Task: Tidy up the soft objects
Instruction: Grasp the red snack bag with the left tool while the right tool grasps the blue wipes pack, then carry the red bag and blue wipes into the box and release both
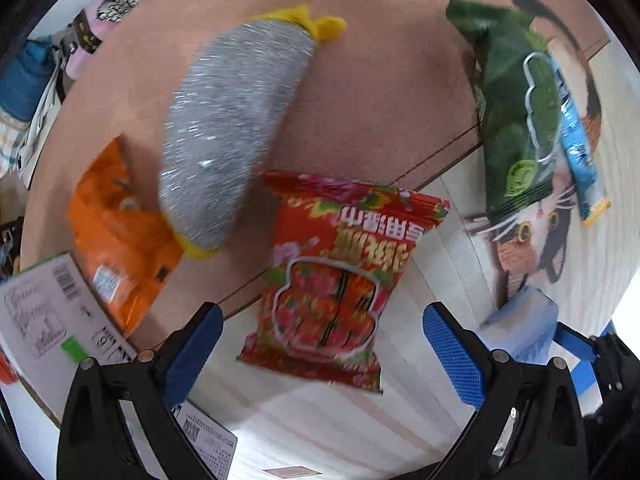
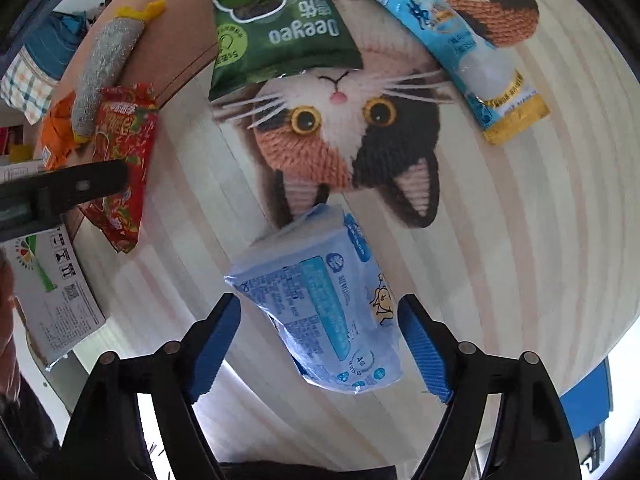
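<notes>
In the left wrist view my left gripper [image 1: 322, 354] is open above a red flowered tissue pack [image 1: 340, 276] that lies between its fingers. A grey sponge with yellow ends [image 1: 232, 136] lies on an orange pack [image 1: 116, 236]. A green pack [image 1: 516, 108] and a light blue tube pack [image 1: 576, 148] lie at the right. In the right wrist view my right gripper [image 2: 320, 348] is open over a pale blue wipes pack [image 2: 324, 312] on the cat-print mat [image 2: 344, 132]. The green pack [image 2: 280, 28] and the blue tube pack [image 2: 452, 44] lie beyond.
A white cardboard box [image 1: 44, 308] sits at the left, also in the right wrist view [image 2: 52, 292]. Clothes and bags [image 1: 60, 52] are piled past the brown table's far edge. The left gripper's black finger [image 2: 64, 192] shows at the left of the right wrist view.
</notes>
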Tool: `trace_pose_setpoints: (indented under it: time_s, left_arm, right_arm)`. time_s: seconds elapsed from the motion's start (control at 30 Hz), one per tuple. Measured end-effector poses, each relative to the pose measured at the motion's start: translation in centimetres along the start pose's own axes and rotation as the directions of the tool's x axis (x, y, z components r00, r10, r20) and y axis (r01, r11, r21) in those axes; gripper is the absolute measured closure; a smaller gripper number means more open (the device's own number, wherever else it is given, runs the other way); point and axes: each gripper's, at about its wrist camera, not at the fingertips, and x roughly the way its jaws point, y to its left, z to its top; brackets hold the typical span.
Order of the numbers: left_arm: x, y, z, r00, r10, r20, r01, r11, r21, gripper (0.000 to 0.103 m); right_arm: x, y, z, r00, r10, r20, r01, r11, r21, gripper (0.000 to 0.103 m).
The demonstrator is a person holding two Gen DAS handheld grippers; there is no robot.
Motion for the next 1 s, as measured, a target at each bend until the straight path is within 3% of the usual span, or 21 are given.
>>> trace_pose_setpoints:
  time_s: [0.13, 0.23, 0.4, 0.47, 0.57, 0.67, 0.7, 0.8, 1.0]
  left_arm:
    - [1.2, -1.0, 0.6, 0.999, 0.025, -0.029, -0.024, 0.999, 0.028, 0.008]
    - [2.0, -1.5, 0.7, 0.998, 0.037, -0.048, -0.035, 0.999, 0.032, 0.028]
    - [1.7, -1.9, 0.2, 1.0, 0.019, -0.024, -0.018, 1.0, 0.019, 0.043]
    - [1.2, -2.0, 0.0, 1.0, 0.021, -0.016, -0.021, 1.0, 0.019, 0.056]
    - [0.8, -2.0, -0.3, 0.999, 0.034, -0.005, -0.034, 0.999, 0.007, 0.058]
    - [0.7, -2.0, -1.6, 0.999, 0.043, 0.01, -0.043, 0.999, -0.015, 0.059]
    - [0.6, -2.0, -2.1, 0.999, 0.047, 0.015, -0.046, 0.999, -0.02, 0.059]
    - [0.5, -2.1, -3.6, 0.999, 0.042, 0.033, -0.04, 0.998, -0.045, 0.059]
    - [-1.8, -0.8, -6.9, 0.995, -0.039, 0.096, 0.05, 0.992, -0.113, 0.06]
  right_arm:
    - [0.9, 1.0, 0.2, 1.0, -0.021, -0.023, 0.02, 0.999, -0.031, 0.02]
    - [1.6, 0.8, -0.2, 0.998, -0.049, -0.031, 0.048, 0.998, -0.041, 0.02]
    - [2.4, 1.3, -0.5, 0.995, -0.085, -0.042, 0.083, 0.995, -0.051, 0.02]
    - [2.7, 1.5, -0.6, 0.995, -0.088, -0.042, 0.086, 0.995, -0.049, 0.02]
    - [2.6, 1.4, -0.8, 0.994, -0.104, -0.028, 0.103, 0.994, -0.039, 0.022]
    - [3.1, 2.5, -3.3, 0.991, -0.137, 0.008, 0.137, 0.99, -0.035, 0.04]
    - [3.1, 2.8, -3.8, 0.991, -0.131, 0.013, 0.131, 0.991, -0.03, 0.05]
    - [2.5, 2.8, -4.3, 0.994, -0.11, 0.027, 0.11, 0.994, -0.005, 0.067]
    - [0.0, 3.2, -6.4, 0.996, -0.055, 0.069, 0.054, 0.998, 0.014, 0.071]
